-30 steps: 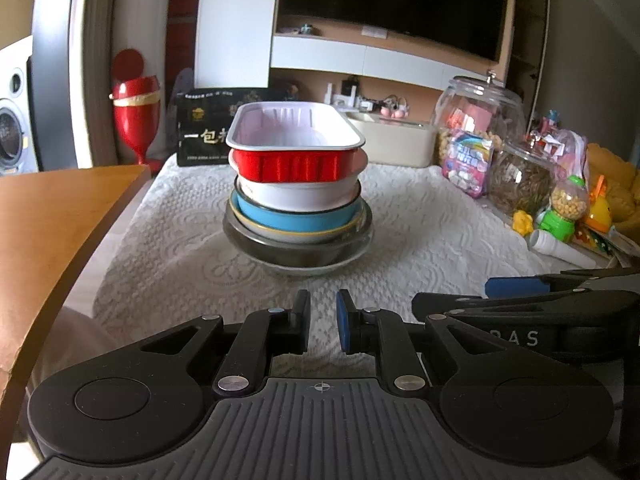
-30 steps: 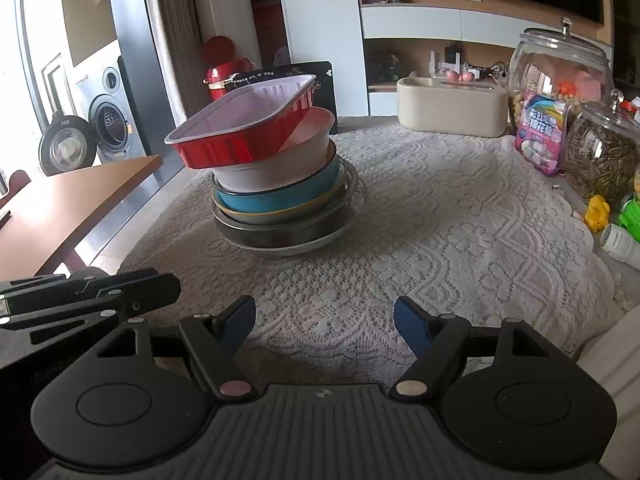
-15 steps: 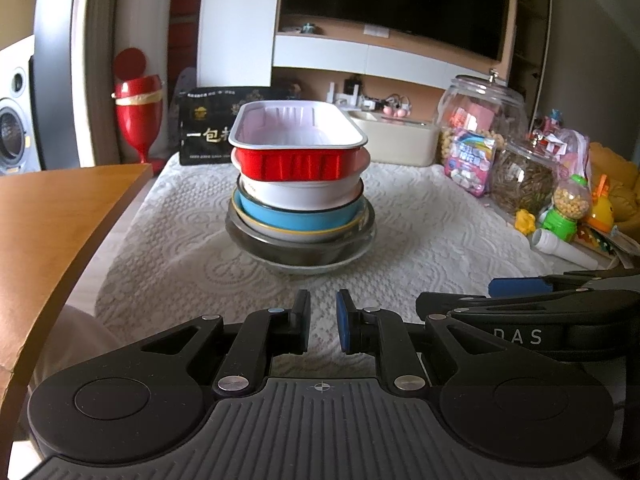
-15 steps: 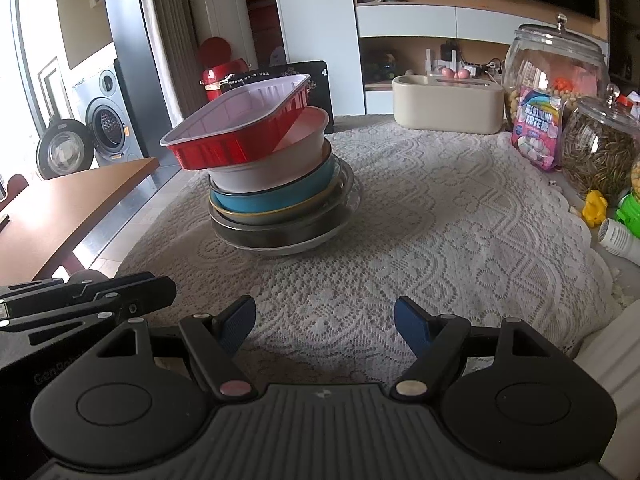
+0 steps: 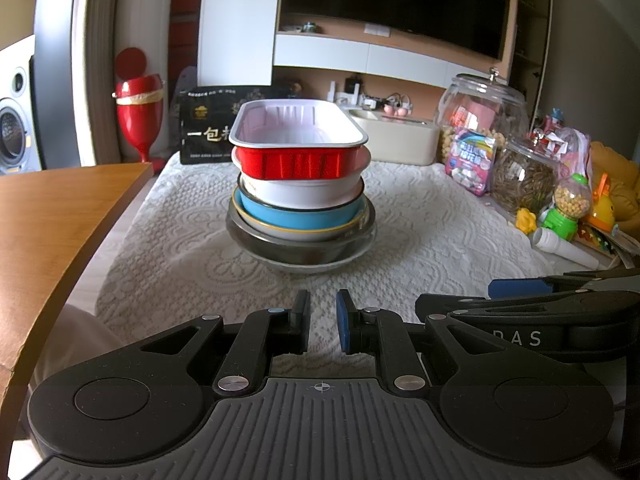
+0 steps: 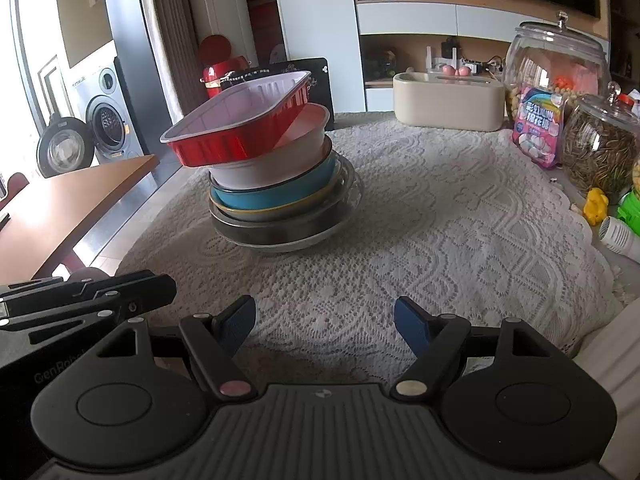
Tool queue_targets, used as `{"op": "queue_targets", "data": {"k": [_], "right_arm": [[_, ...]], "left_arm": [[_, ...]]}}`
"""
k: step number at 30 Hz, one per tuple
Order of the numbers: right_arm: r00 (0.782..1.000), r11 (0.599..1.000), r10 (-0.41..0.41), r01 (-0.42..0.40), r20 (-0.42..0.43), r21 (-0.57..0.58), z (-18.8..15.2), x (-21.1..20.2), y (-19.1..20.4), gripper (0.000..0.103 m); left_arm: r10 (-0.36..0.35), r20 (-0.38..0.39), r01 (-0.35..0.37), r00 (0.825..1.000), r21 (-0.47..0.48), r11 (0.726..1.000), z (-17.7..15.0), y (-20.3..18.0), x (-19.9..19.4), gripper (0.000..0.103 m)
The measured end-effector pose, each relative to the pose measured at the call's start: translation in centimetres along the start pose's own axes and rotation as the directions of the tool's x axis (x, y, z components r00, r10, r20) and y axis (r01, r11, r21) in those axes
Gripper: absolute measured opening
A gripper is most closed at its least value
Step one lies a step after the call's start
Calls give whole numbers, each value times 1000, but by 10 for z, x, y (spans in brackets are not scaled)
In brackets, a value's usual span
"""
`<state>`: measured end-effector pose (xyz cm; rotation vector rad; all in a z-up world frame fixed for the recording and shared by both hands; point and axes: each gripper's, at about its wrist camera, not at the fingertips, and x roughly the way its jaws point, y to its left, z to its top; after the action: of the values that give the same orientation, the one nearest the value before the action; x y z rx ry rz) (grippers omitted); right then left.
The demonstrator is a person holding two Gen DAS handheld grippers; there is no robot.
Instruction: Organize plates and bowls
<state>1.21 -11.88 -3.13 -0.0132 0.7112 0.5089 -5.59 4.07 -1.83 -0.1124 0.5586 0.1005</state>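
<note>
The stack point(image 5: 301, 196) lies ahead of both grippers; left gripper point(image 5: 322, 322) fingers nearly together, right gripper point(image 6: 325, 326) fingers apart, perhaps equally near.

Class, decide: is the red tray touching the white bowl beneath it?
Touching. The right wrist view shows the red tray resting tilted in the white bowl, with no gap.

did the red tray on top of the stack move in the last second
No. In the right wrist view the red tray sits tilted on the white bowl as before, its far corner level with the black box behind it.
</note>
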Motion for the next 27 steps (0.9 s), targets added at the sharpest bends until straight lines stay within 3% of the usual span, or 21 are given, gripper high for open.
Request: {"op": "queue_targets", "data": {"k": [27], "right_arm": [[1000,1000,3,-3,-5,1,-1,0,0,77]], "left_arm": [[-2,0,2,1000,-1,1000,-1,2,0,17]]}}
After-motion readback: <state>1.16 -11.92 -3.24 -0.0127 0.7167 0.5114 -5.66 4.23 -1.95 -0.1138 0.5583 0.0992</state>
